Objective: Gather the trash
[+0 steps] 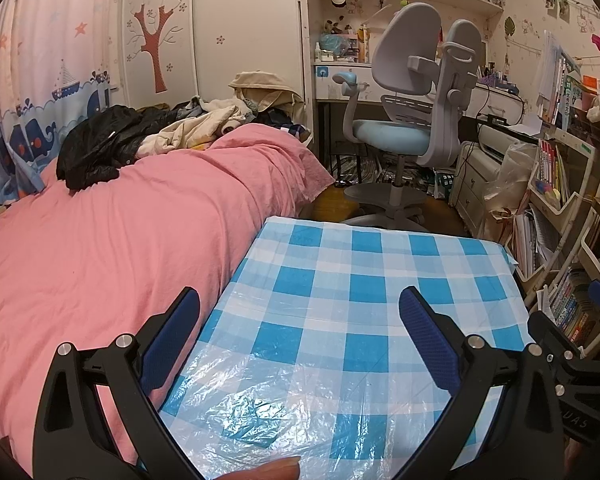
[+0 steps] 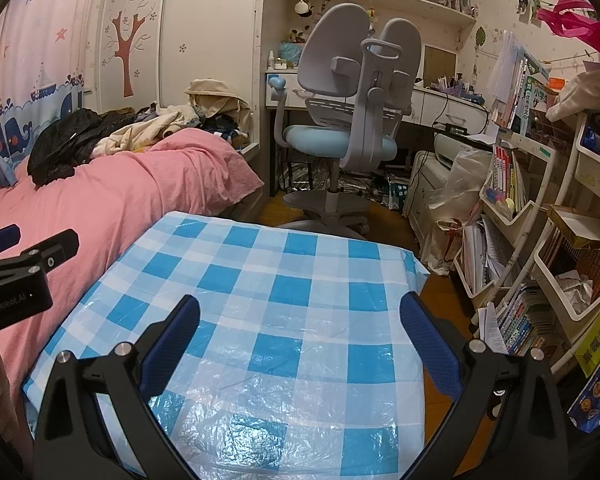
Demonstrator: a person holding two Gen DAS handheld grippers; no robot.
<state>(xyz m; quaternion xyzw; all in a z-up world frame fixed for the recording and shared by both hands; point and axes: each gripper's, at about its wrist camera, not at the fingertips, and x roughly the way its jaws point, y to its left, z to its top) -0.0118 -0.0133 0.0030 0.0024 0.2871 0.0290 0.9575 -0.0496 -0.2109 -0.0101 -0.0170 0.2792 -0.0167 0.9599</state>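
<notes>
A small table under a blue-and-white checked plastic cloth (image 1: 364,304) lies in front of both grippers; it also shows in the right wrist view (image 2: 284,300). No trash shows on the cloth in either view. My left gripper (image 1: 300,312) is open and empty above the table's near left part. My right gripper (image 2: 300,316) is open and empty above the table's near middle. The left gripper's body (image 2: 16,280) shows at the left edge of the right wrist view, and the right gripper's body (image 1: 572,352) at the right edge of the left wrist view.
A bed with a pink cover (image 1: 112,232) runs along the table's left side, with piled clothes (image 1: 148,136) at its far end. A grey-and-blue desk chair (image 1: 412,128) stands beyond the table. Crowded book racks (image 2: 540,248) and a plastic bag (image 2: 456,188) line the right.
</notes>
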